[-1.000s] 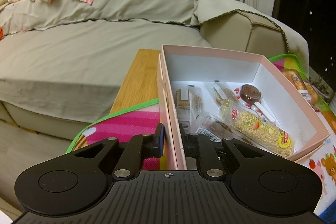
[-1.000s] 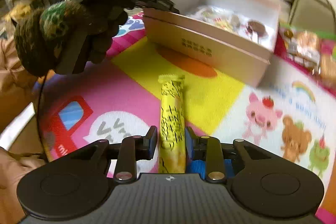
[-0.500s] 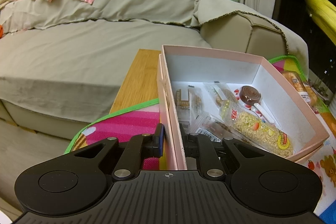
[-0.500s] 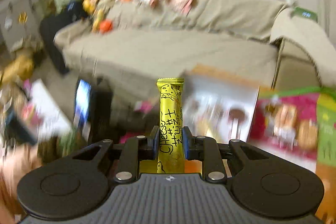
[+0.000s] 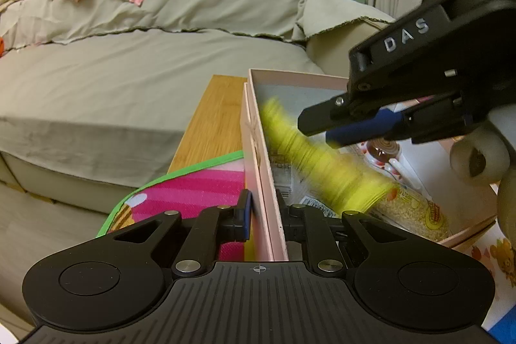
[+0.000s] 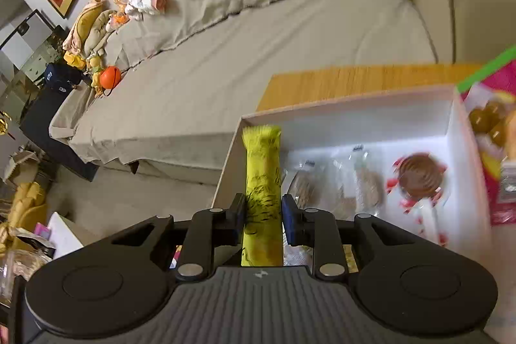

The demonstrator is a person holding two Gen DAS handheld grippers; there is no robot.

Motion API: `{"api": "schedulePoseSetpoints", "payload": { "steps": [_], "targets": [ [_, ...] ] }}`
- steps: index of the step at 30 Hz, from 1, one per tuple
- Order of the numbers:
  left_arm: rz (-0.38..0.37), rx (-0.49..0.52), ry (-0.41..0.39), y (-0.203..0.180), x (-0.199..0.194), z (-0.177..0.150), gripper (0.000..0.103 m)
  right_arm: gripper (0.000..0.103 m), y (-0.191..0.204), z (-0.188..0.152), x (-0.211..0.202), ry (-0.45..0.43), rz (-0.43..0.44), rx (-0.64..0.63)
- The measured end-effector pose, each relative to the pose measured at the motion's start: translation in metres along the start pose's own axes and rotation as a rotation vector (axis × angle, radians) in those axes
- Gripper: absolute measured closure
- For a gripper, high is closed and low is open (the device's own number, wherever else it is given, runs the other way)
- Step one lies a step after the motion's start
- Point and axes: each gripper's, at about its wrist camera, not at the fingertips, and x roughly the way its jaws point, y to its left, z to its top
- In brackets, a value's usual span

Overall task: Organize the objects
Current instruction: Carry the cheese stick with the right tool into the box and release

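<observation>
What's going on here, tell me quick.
A person is tidying snacks into a pink box with two handheld grippers. The left gripper is clamped on the box's near wall. The right gripper carries a yellow snack stick over the box; its jaws are opening slightly, though the pads are on the wrapper. Wrapped snacks and a chocolate lollipop already lie inside. The box sits on a colourful play mat by a sofa.

A long yellow snack packet (image 6: 262,182) with black lettering hangs above the near end of an open pale-pink box (image 5: 258,131), blurred by motion. Inside the white-lined box lie clear-wrapped biscuits (image 6: 367,182), a round chocolate lollipop (image 6: 419,174) and a sleeve of puffed grain (image 5: 416,215).
</observation>
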Motion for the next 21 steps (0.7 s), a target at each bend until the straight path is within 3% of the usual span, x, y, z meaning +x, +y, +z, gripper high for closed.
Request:
{"api": "schedulePoseSetpoints", "payload": {
  "steps": [3,6,10,13,21],
  "targets": [
    [-0.002,-0.003,0.0,0.0,0.0,0.0,0.088,0.078,-0.008,-0.007,-0.006,-0.008,0.038,0.004],
    [0.0,-0.002,-0.002,0.0,0.0,0.0,0.088,0.078,-0.018,-0.01,-0.029,-0.052,0.016,-0.022],
    [0.001,-0.008,-0.004,0.0,0.001,-0.002,0.088,0.078,-0.037,-0.019,-0.085,-0.181,-0.093,-0.108],
    [0.005,-0.014,-0.007,0.0,0.001,-0.002,0.088,0.071,-0.059,-0.022,-0.118,-0.254,-0.222,-0.144],
    [0.015,-0.003,-0.005,-0.002,0.0,-0.004,0.088,0.069,-0.121,-0.032,-0.121,-0.23,-0.38,-0.085]
  ]
}}
